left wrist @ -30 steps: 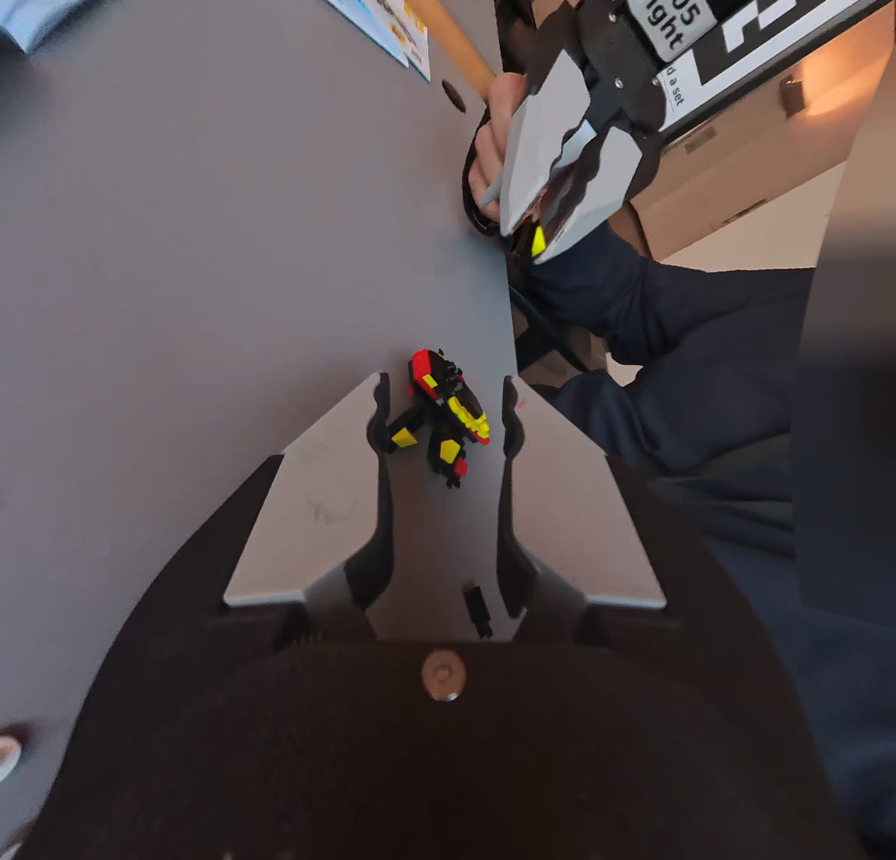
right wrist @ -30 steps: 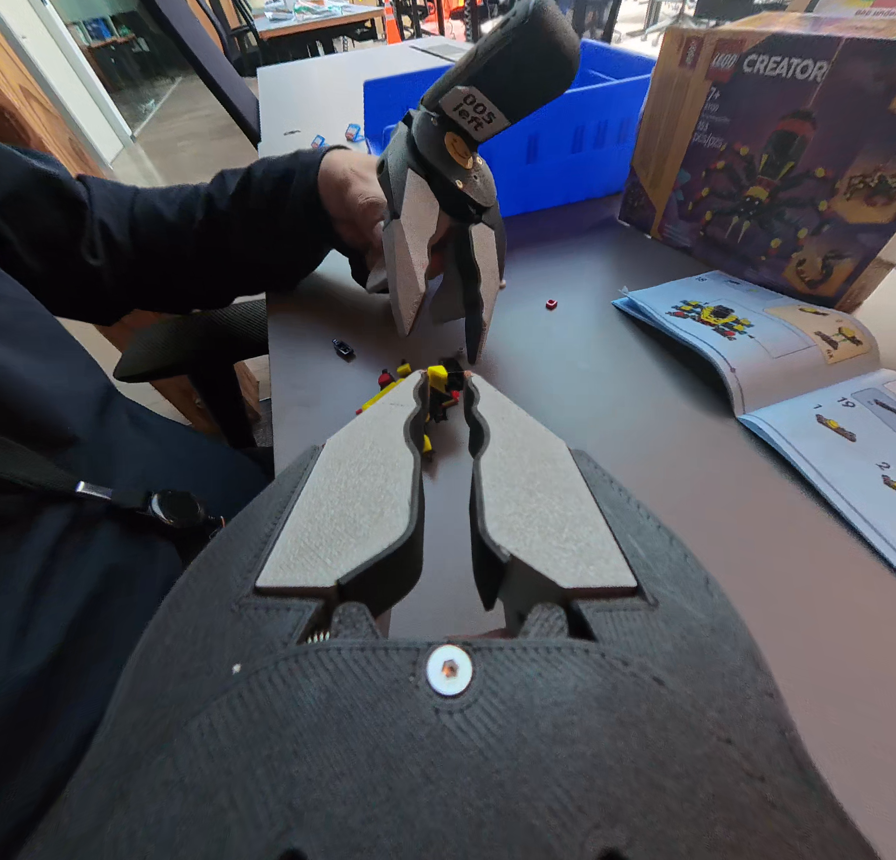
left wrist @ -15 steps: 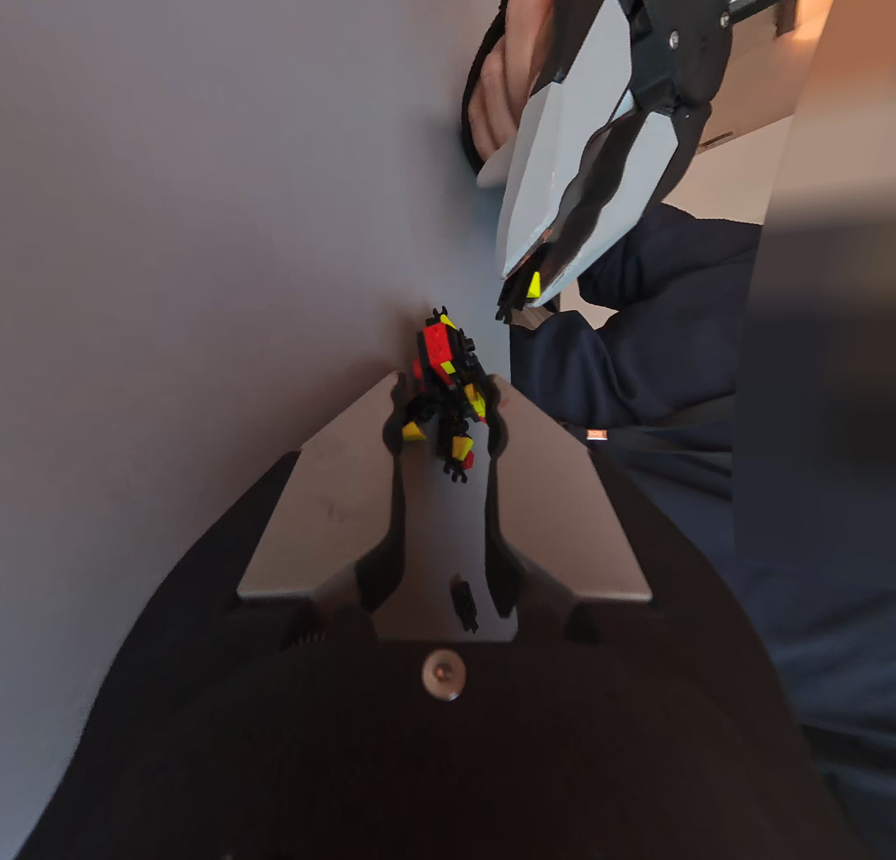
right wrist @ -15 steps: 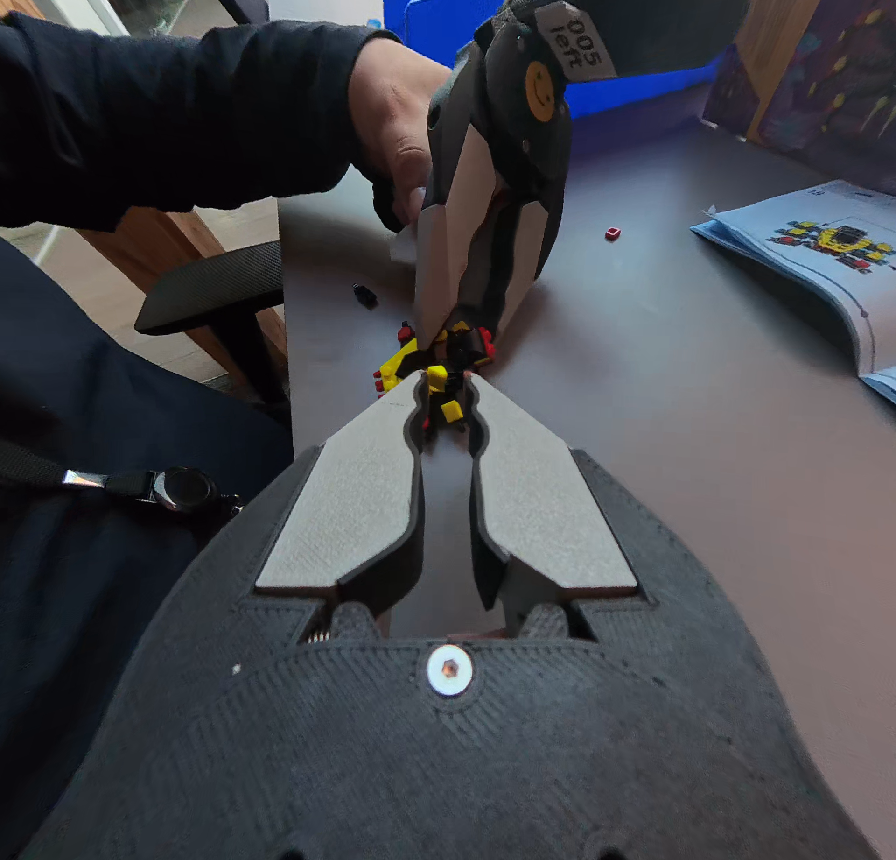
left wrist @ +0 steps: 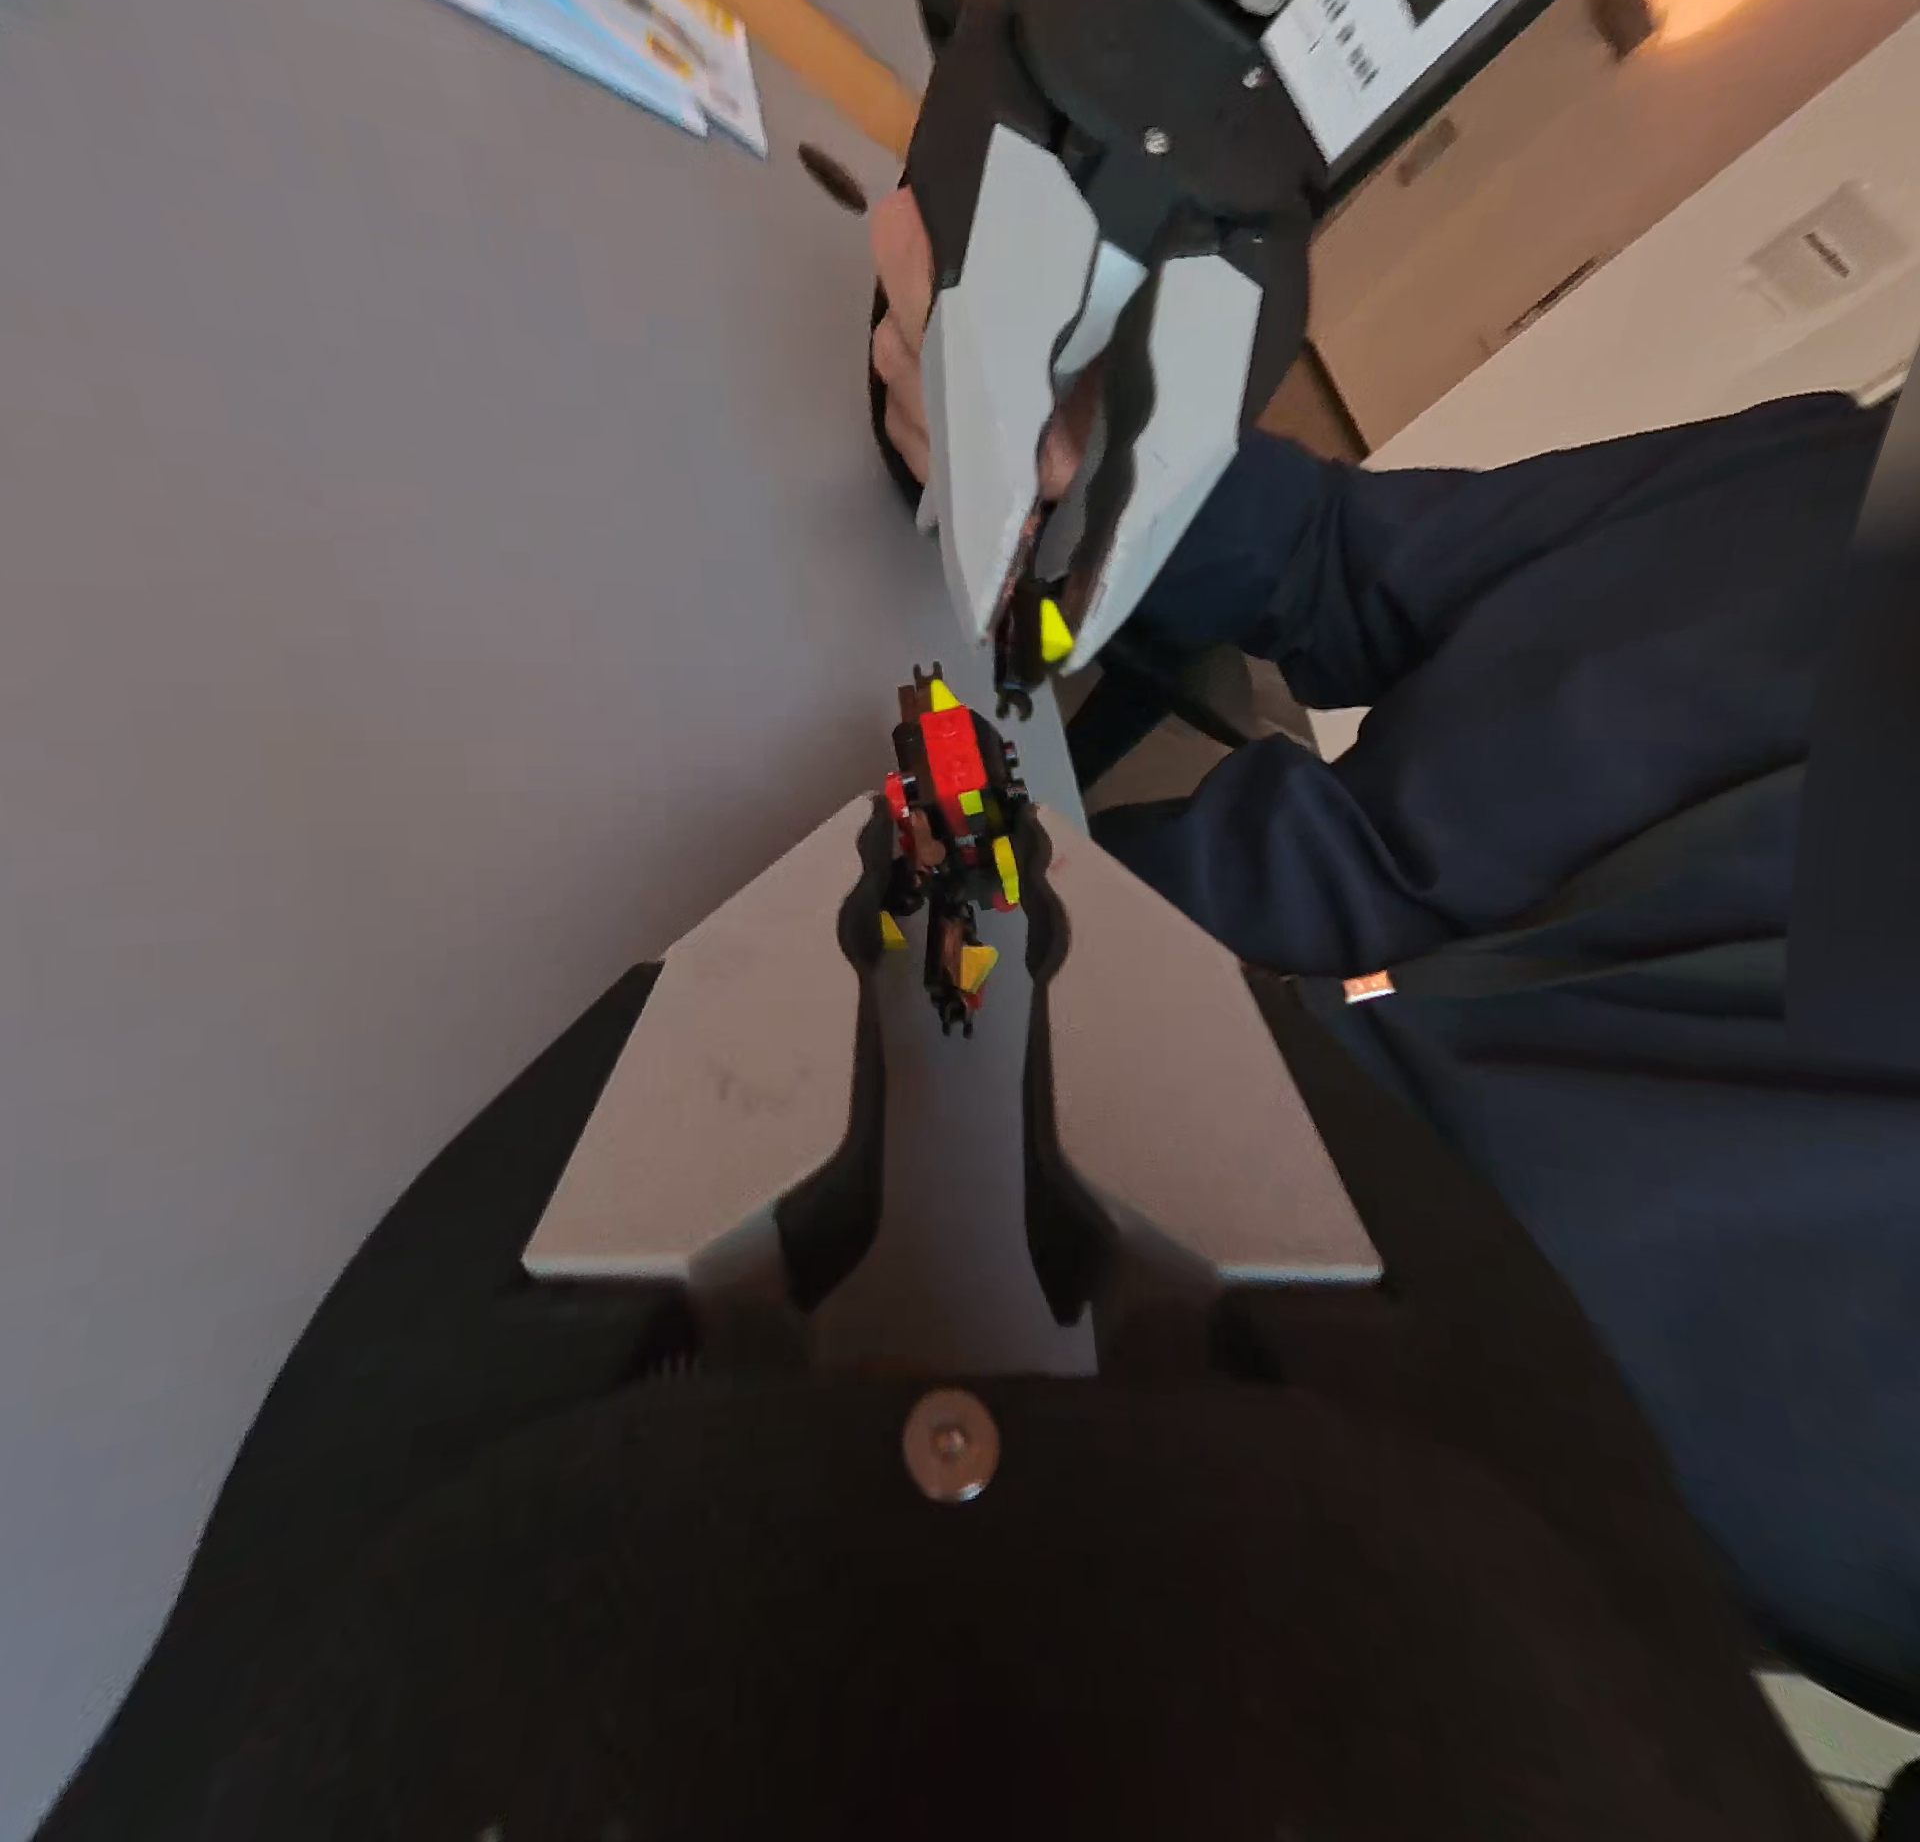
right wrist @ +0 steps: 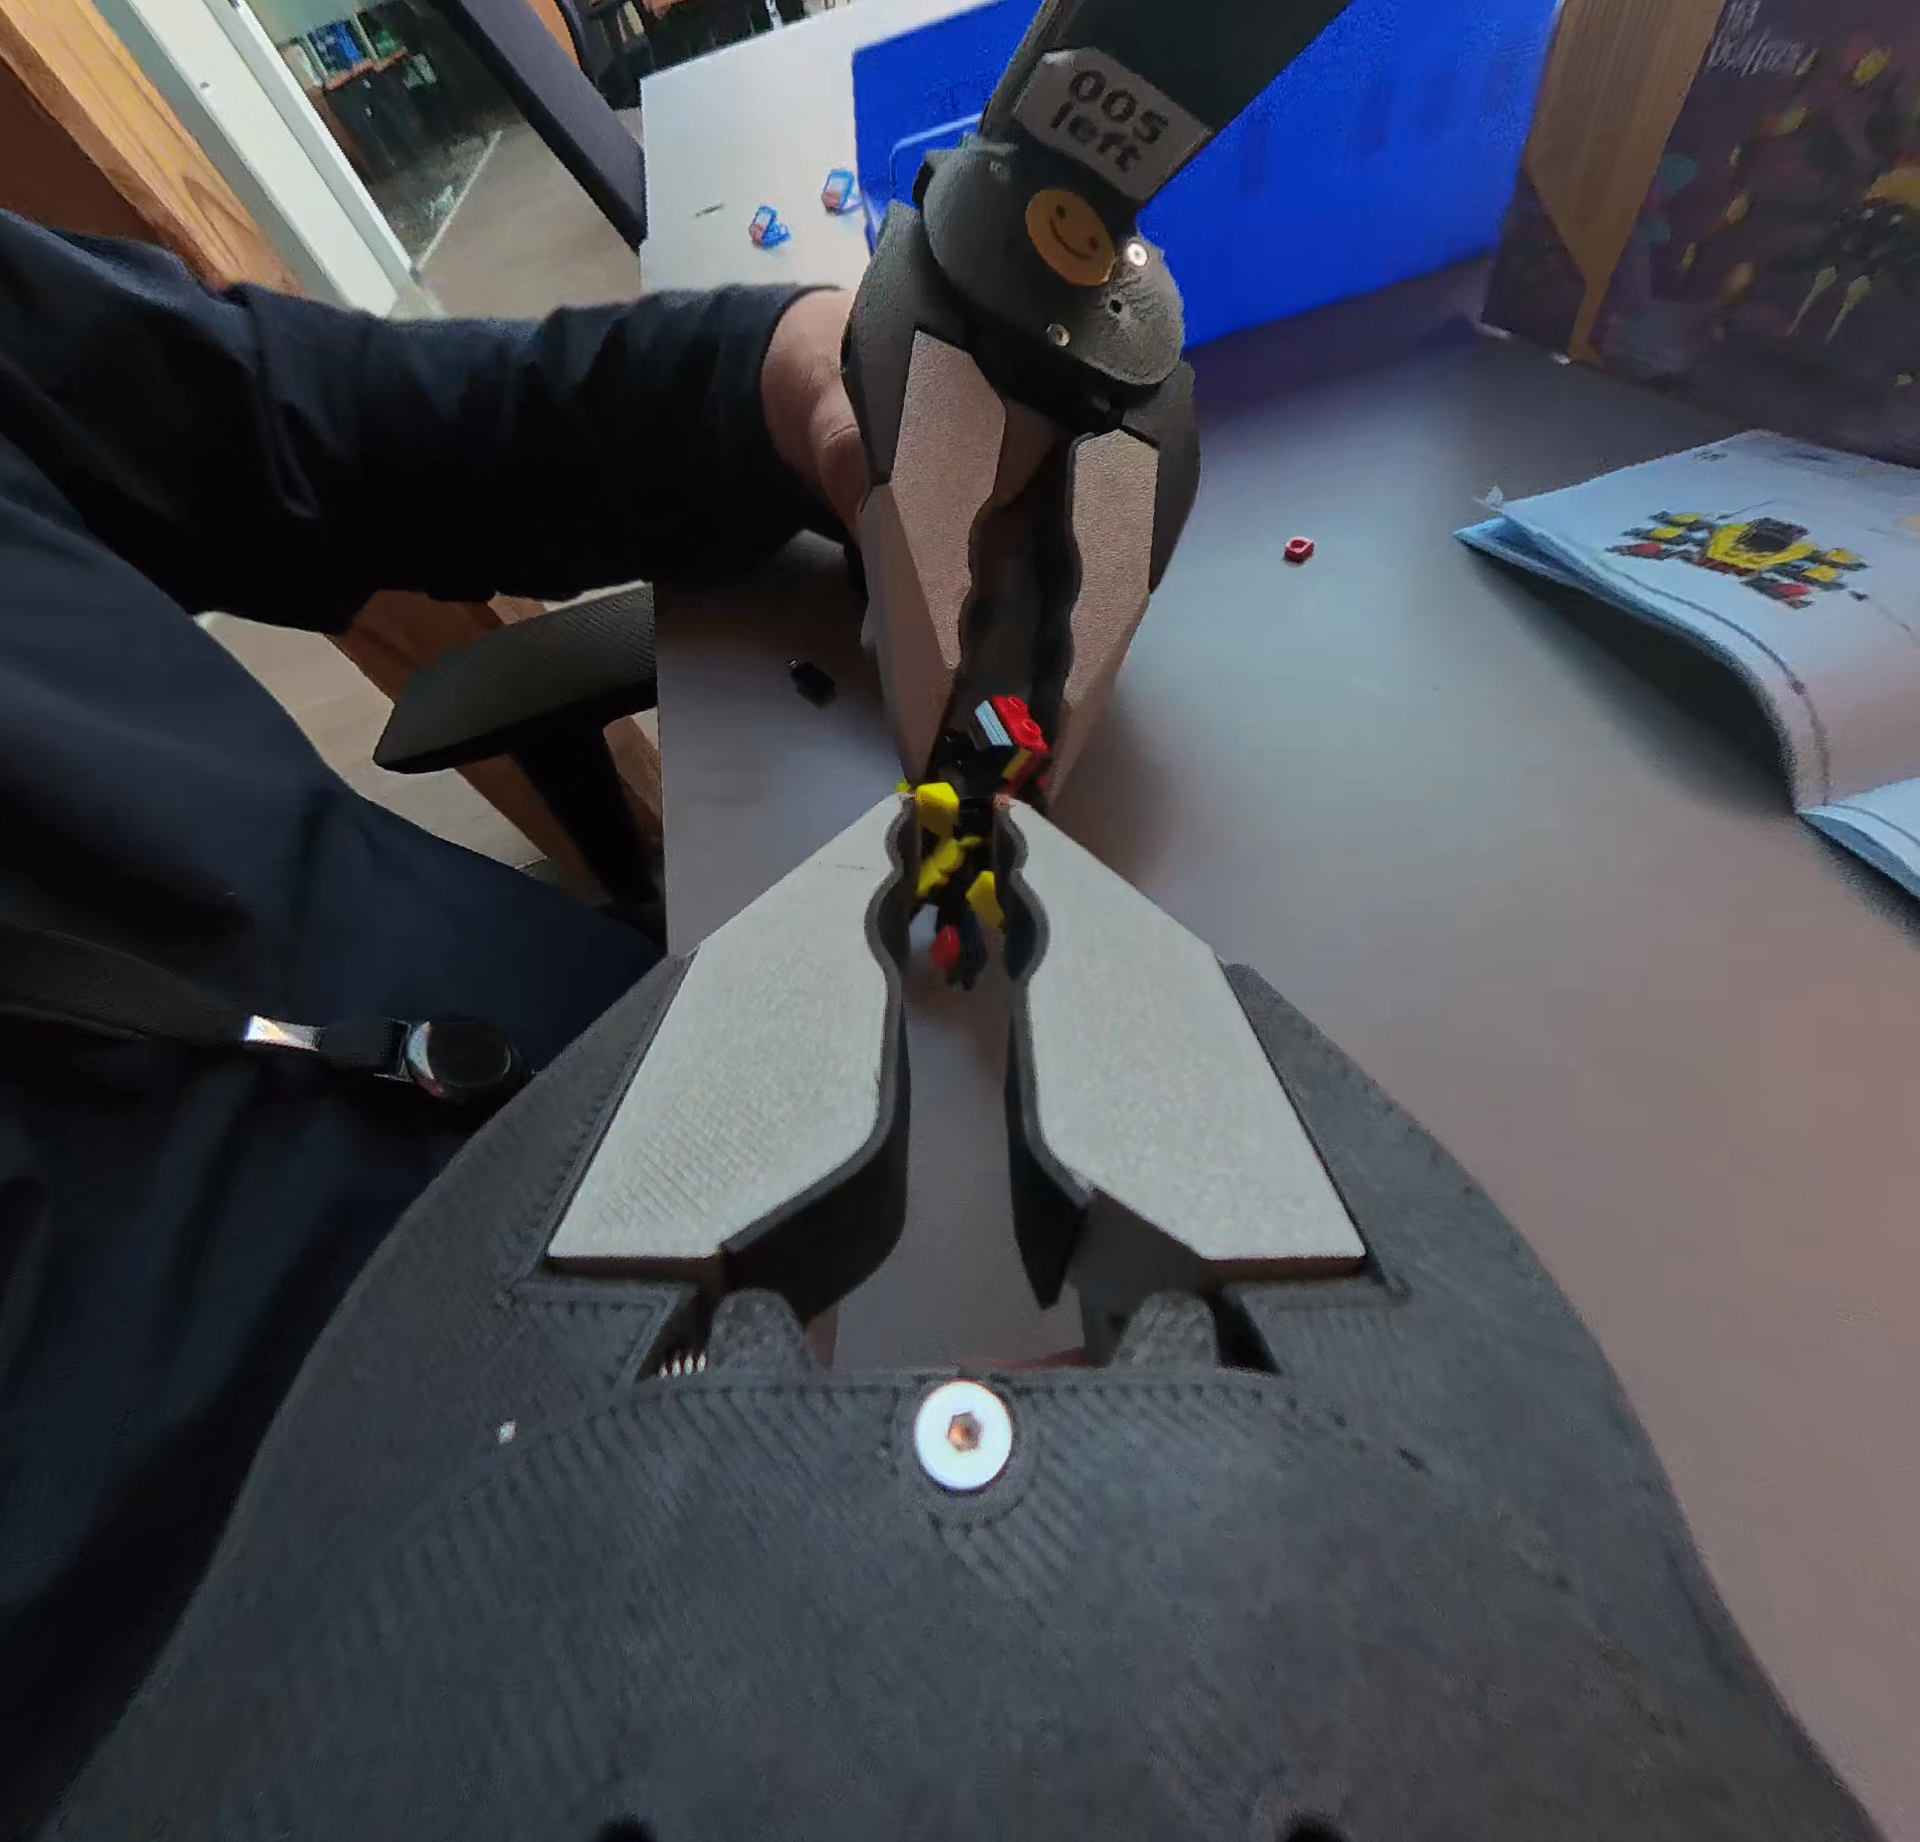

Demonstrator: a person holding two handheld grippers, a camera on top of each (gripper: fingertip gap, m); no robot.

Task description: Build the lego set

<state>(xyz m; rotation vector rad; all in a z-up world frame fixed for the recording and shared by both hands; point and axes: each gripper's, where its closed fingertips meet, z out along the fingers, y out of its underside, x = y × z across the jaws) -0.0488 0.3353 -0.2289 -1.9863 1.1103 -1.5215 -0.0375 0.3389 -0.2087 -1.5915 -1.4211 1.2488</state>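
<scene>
A: Why is the left claw (left wrist: 951, 857) clamped on the red, black and yellow lego body (left wrist: 951, 826) above the grey bench (left wrist: 416, 545)?

B: To steady it, probably. The right claw (left wrist: 1029, 639) pinches a small black-and-yellow leg piece (left wrist: 1044, 634) just beyond, apparently for attaching.

A: Are they touching?

B: Can't tell; the claw tips hide the joint. Farther off, the blue instruction booklet (right wrist: 1714, 587) runs out of frame.
</scene>
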